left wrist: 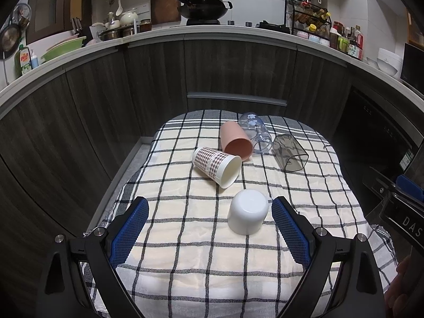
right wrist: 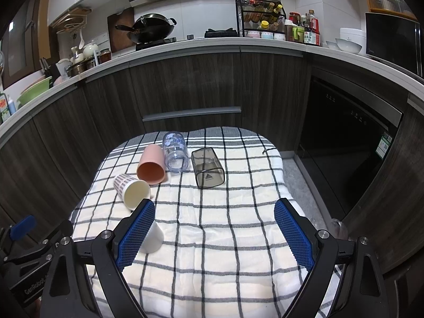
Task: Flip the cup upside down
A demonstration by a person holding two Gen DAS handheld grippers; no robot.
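The small white plastic cup (left wrist: 247,212) stands rim-down on the checked cloth (left wrist: 185,238), near you. Your left gripper (left wrist: 210,212) and right gripper (right wrist: 214,216) gape, empty. Four cups lie tipped farther away; pick one next.

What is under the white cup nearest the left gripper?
The white cup stands upside down, base up, on the checked cloth. Its rim appears to meet the cloth all round, so whatever is beneath or inside it is hidden. The left gripper is open, not touching it.
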